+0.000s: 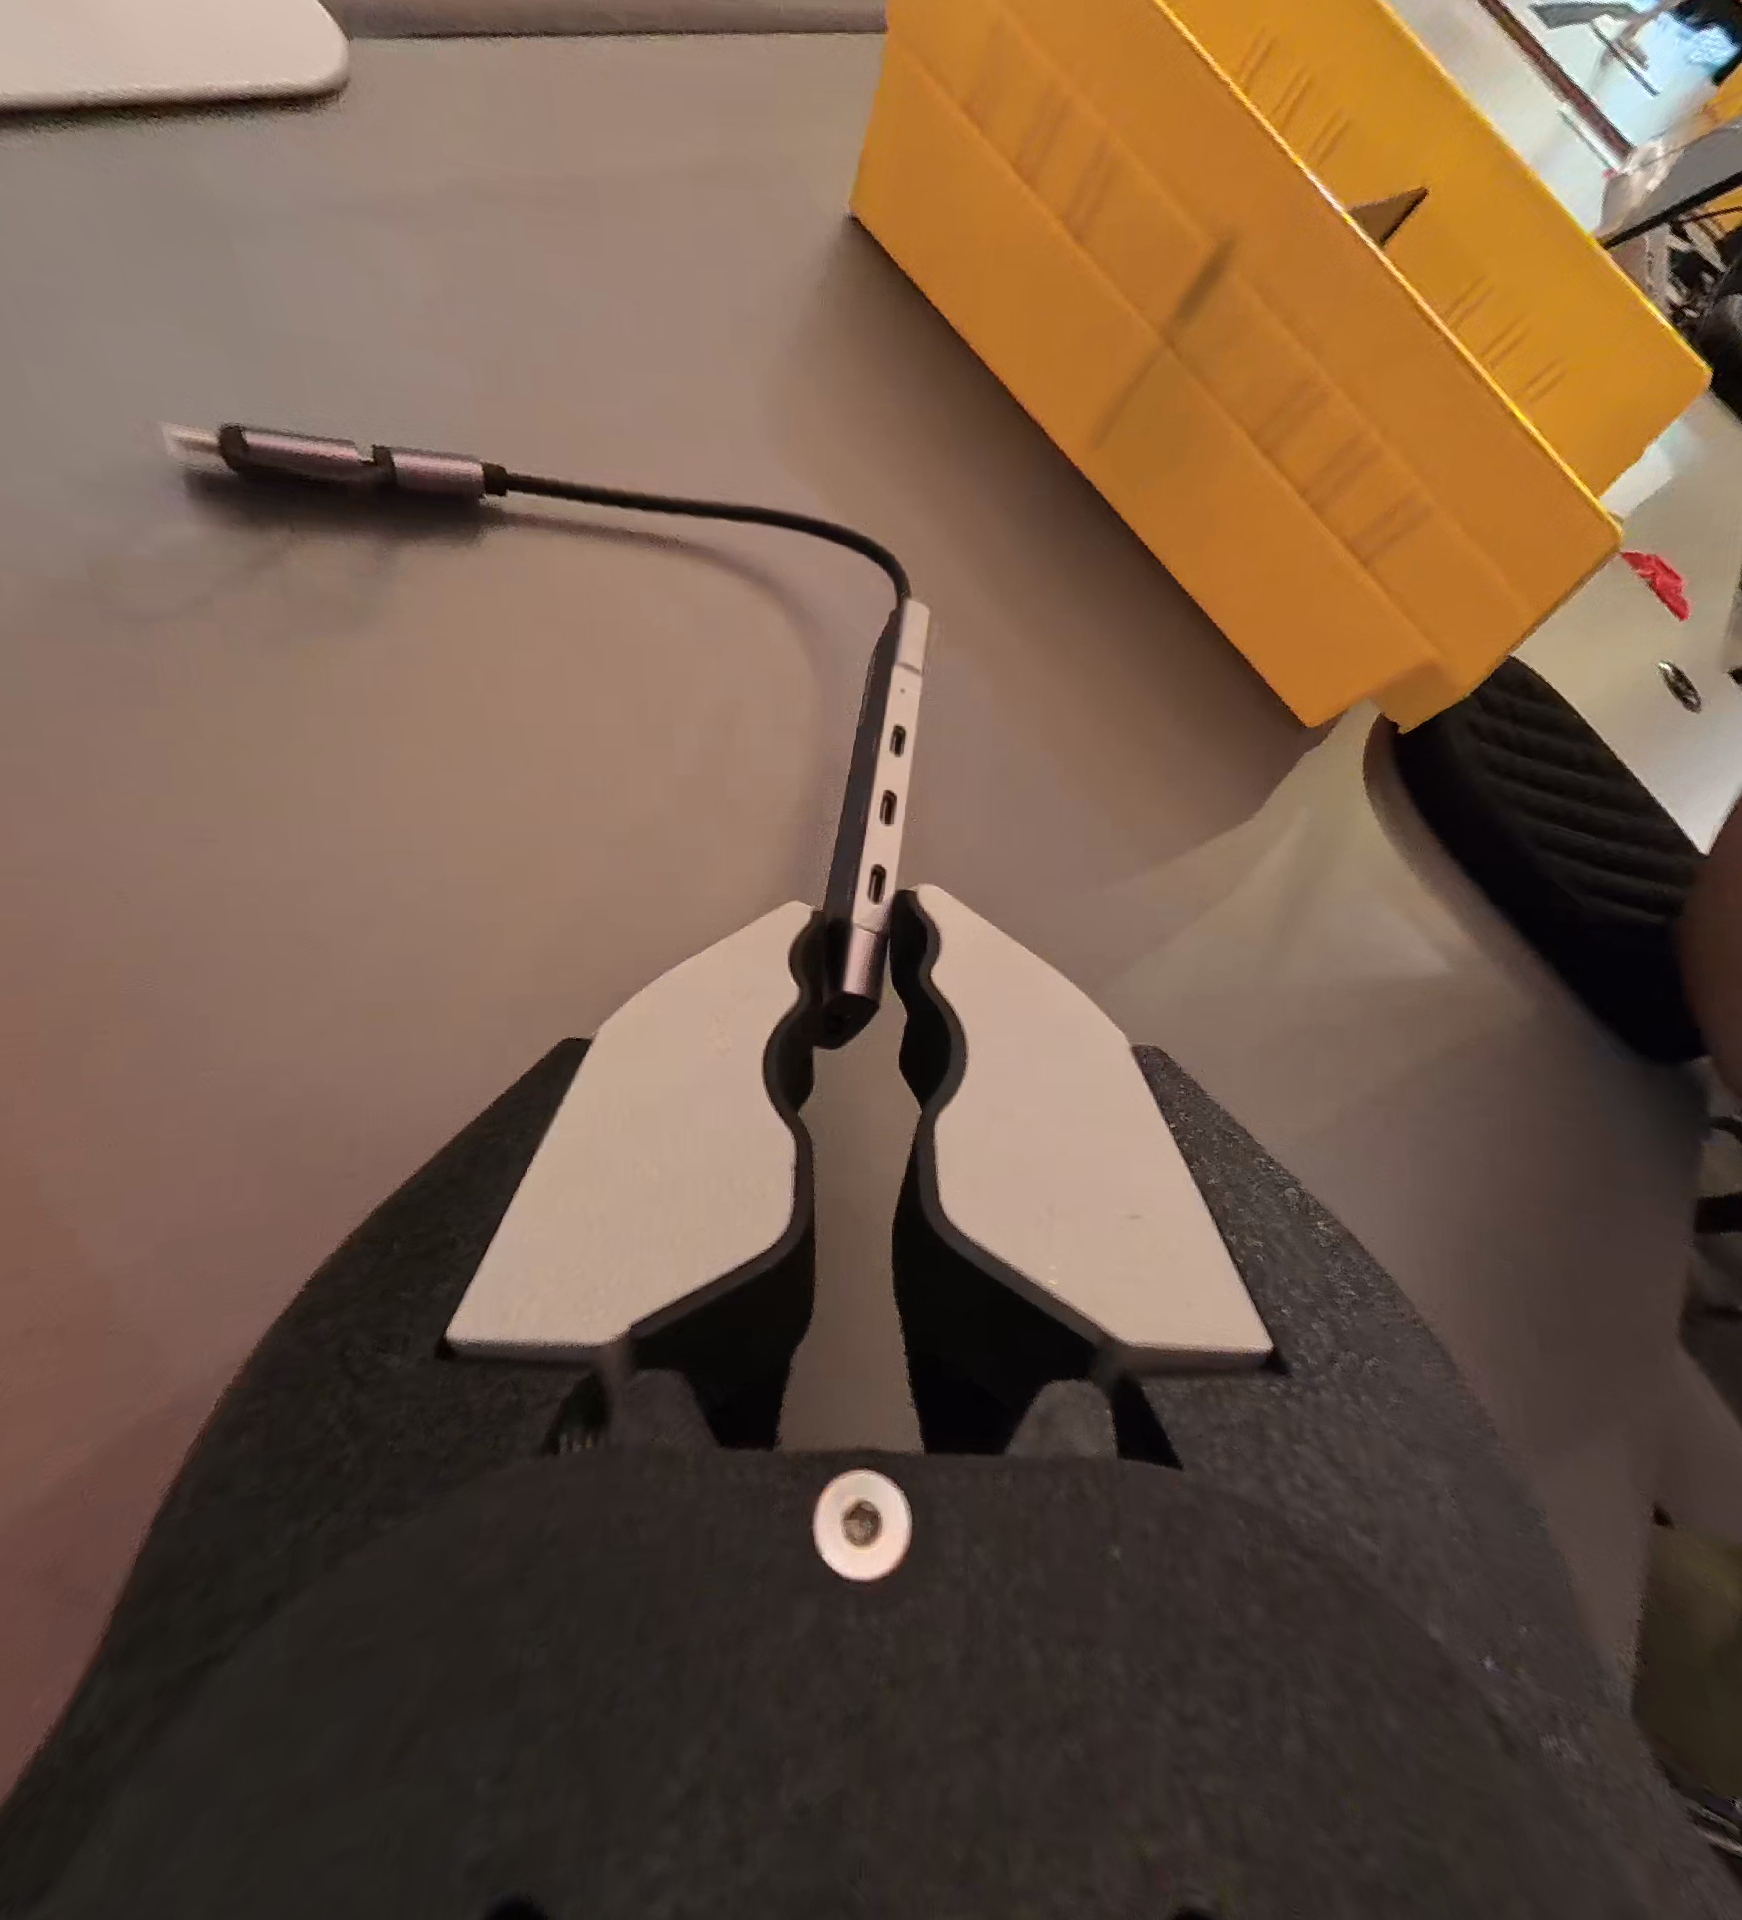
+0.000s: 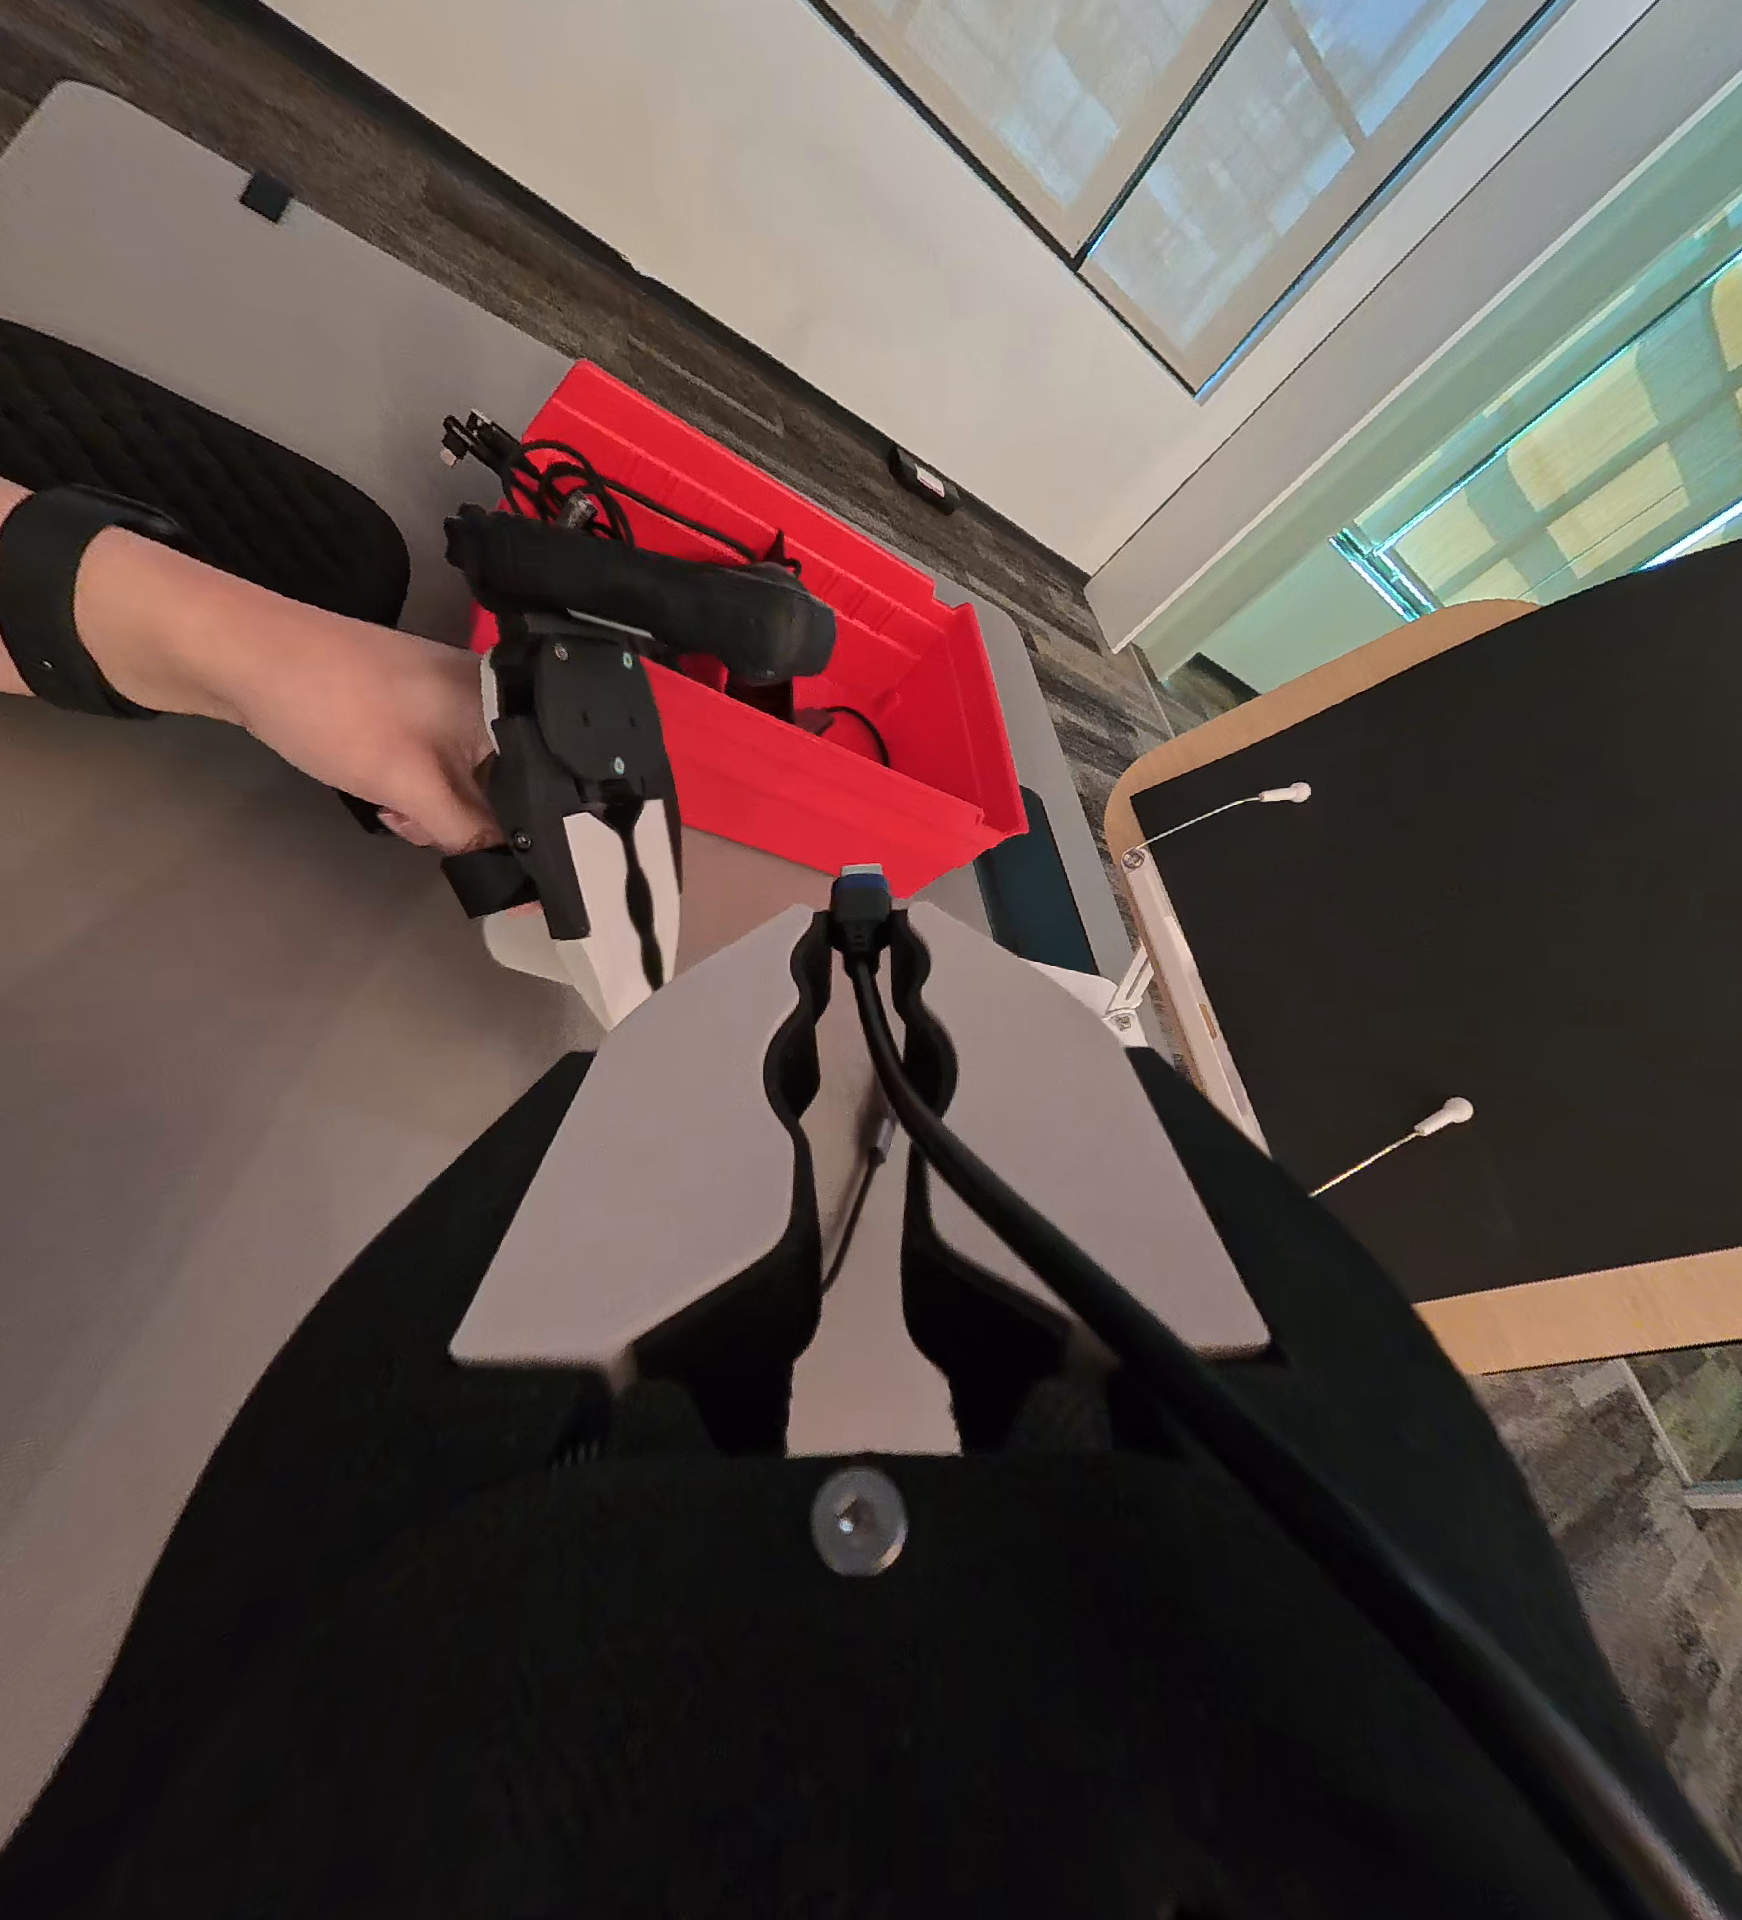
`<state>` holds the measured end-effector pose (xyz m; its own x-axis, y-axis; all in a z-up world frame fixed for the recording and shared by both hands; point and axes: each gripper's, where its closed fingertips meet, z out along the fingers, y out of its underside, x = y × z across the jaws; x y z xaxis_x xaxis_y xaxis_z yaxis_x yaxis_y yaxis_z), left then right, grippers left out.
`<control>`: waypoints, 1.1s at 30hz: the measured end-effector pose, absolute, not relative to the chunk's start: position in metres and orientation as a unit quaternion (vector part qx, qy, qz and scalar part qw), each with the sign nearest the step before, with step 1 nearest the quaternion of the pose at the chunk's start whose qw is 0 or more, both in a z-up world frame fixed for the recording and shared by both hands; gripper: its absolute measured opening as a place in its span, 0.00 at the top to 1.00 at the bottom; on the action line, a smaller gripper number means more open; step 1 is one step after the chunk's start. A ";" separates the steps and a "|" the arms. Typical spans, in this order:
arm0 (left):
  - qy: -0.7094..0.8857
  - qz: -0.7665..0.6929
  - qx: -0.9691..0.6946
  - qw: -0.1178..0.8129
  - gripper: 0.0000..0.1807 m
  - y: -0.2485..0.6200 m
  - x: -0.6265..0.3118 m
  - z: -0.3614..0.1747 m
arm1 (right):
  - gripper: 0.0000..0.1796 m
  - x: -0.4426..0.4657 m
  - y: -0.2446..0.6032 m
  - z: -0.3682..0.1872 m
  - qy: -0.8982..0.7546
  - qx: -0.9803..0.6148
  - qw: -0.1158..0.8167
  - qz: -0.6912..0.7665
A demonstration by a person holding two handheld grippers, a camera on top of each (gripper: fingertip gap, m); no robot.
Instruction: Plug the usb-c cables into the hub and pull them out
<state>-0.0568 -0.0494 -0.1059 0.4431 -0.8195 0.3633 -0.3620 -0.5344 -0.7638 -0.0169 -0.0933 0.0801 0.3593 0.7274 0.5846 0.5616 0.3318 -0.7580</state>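
Note:
My left gripper [image 1: 859, 940] is shut on the near end of a slim grey hub [image 1: 875, 790] held on edge above the grey table, three empty ports facing right. The hub's short black lead [image 1: 701, 511] curves left to a grey plug [image 1: 327, 457] lying on the table. My right gripper [image 2: 859, 920] is shut on the black plug of a usb-c cable [image 2: 859, 902], its metal tip pointing forward; the black cord [image 2: 950, 1143] trails back over the right finger. The left gripper also shows in the right wrist view [image 2: 638, 914], held by a hand, apart from the plug.
A yellow bin [image 1: 1262, 343] stands on the table at the right, past the hub. A red bin [image 2: 846, 727] with black cables sits beyond the table edge [image 1: 1366, 727]. A black chair back [image 2: 171, 468] is at the left. A black board [image 2: 1469, 935] stands on the right. Across from one pair of fingers to the other is roughly 20 cm.

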 end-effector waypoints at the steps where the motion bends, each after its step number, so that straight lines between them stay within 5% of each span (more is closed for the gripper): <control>1: 0.374 -0.365 -0.791 0.318 0.94 -0.047 -0.058 -0.104 | 0.94 -0.017 -0.093 0.080 -0.559 -0.576 0.592 0.072; 20: 0.367 -0.350 -0.819 0.268 0.94 -0.045 -0.053 -0.142 | 0.94 -0.020 -0.092 0.072 -0.564 -0.586 0.576 0.082; 33: 0.409 -0.266 -0.809 0.329 0.94 -0.037 -0.052 -0.146 | 0.94 -0.021 -0.093 0.072 -0.566 -0.585 0.575 0.083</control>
